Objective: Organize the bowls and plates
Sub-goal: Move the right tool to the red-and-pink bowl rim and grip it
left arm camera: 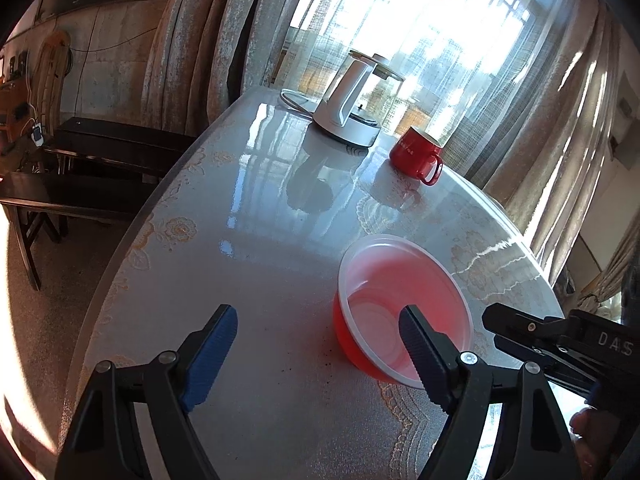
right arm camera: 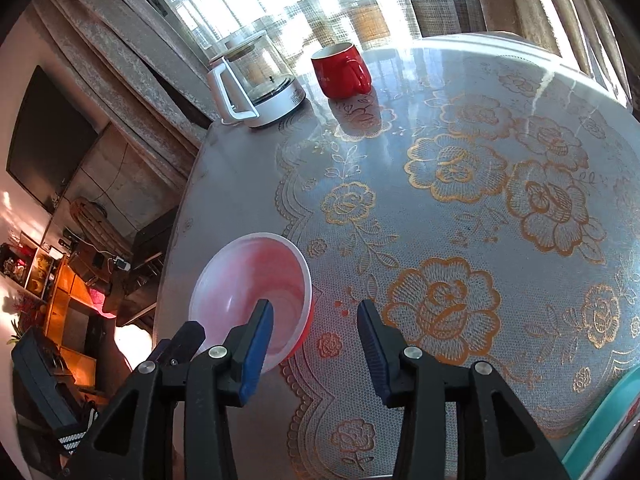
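Observation:
A red plastic bowl point(left arm camera: 384, 276) with a pale inside stands upright on the table point(left arm camera: 248, 216), seen also in the right wrist view as the bowl point(right arm camera: 248, 276). My left gripper point(left arm camera: 318, 332) is open, one blue pad over the bowl's inside and the other outside its left wall, neither pressing. My right gripper point(right arm camera: 314, 316) is open too and straddles the bowl's opposite rim without touching it. The right gripper point(left arm camera: 492, 326) also shows at the bowl's right side in the left wrist view.
A glass kettle point(left arm camera: 352, 108) on a white base and a red mug point(left arm camera: 416, 154) stand at the table's far side. A gold floral lace cloth point(right arm camera: 460, 220) covers the table. A teal edge point(right arm camera: 600, 432) shows at the near right. Dark benches point(left arm camera: 80, 184) stand left of the table.

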Demonstrator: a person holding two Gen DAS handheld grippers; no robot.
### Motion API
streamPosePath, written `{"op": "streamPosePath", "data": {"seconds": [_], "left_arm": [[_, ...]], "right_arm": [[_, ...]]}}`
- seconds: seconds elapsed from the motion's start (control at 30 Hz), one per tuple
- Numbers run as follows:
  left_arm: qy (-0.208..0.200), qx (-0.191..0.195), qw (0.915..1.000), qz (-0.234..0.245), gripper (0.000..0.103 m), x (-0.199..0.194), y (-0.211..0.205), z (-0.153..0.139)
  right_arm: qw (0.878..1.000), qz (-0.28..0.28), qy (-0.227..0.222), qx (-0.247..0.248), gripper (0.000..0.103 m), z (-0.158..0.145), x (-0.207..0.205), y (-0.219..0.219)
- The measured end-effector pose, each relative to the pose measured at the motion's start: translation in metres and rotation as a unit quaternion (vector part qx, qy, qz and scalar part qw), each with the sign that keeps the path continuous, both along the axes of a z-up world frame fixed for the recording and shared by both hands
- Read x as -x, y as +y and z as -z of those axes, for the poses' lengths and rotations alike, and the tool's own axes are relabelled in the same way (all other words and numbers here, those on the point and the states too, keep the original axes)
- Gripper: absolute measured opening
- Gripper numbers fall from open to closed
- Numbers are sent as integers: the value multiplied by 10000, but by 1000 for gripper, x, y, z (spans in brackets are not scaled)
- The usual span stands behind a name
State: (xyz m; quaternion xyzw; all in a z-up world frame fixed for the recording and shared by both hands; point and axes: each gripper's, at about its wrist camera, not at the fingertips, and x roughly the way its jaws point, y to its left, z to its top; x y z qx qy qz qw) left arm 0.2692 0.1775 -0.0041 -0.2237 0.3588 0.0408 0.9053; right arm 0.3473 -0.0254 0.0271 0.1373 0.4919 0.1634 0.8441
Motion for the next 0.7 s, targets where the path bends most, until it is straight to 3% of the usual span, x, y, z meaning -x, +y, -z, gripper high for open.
{"op": "streamPosePath", "data": {"seconds": [0.23, 0.37, 0.7], "left_arm": [[80, -89, 9999, 62, 81, -5, -1, 4], [134, -95, 9998, 66, 69, -6, -1, 6], [146, -184, 9995, 201, 66, -8, -8, 8]], "right_arm": [[9995, -38, 285, -93, 47, 19, -9, 8], [9994, -67, 344, -43, 47, 25, -13, 12], [9992, -94, 399, -23, 47, 32, -18, 20]]}}
